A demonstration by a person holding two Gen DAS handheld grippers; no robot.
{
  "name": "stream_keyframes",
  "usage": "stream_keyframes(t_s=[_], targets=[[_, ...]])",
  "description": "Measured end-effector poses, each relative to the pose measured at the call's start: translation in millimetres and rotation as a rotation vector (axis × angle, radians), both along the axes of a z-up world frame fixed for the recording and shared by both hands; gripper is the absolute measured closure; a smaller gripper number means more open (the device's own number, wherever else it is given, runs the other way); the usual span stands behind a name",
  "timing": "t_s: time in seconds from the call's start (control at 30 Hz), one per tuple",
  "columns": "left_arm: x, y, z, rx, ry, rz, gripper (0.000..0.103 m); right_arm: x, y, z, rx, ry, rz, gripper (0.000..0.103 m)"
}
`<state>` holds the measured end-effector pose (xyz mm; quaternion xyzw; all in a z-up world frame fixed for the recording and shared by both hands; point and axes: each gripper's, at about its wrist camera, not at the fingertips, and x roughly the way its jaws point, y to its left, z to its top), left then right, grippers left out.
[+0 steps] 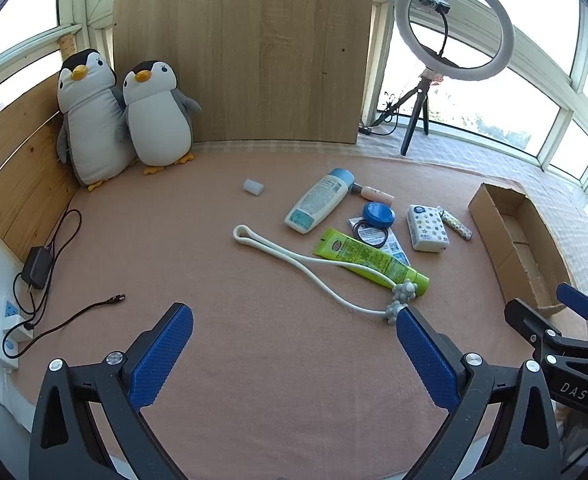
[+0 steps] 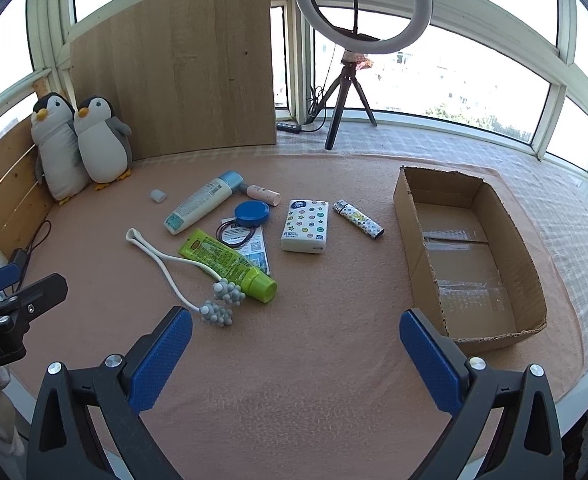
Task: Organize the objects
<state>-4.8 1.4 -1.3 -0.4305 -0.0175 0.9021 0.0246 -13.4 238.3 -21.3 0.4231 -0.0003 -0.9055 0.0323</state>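
Small items lie scattered on the pink cloth: a white-and-blue bottle (image 2: 201, 206), a green tube (image 2: 229, 266), a white massager with grey knobbly heads (image 2: 217, 304), a blue round tin (image 2: 251, 213), a tissue pack (image 2: 306, 226), a patterned lighter (image 2: 358, 219), a small pink bottle (image 2: 263, 194) and a small translucent cap (image 2: 157, 195). An open cardboard box (image 2: 414, 240) with nothing in it sits at the right. My left gripper (image 1: 294, 322) is open above the cloth, near the massager heads (image 1: 402, 296). My right gripper (image 2: 296, 326) is open, between the massager and the box.
Two plush penguins (image 1: 121, 116) lean against a wooden board (image 1: 245, 52) at the back left. A ring light on a tripod (image 2: 354, 60) stands by the windows. A charger with its cable (image 1: 37, 268) and a power strip (image 1: 7, 328) lie at the left edge.
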Motion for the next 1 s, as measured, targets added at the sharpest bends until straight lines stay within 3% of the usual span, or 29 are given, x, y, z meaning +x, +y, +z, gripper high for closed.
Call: stream_keyframes(t_s=[0.83, 1.0], targets=[[5.7, -5.1, -2.5, 0.002, 0.007, 0.007, 0.000, 2.8, 3.8, -1.7, -0.010, 0.004, -0.026, 0.001], [4.0, -4.5, -4.0, 0.002, 0.000, 0.005, 0.000, 3.3, 4.4, -2.7, -0.016, 0.005, -0.023, 0.005]])
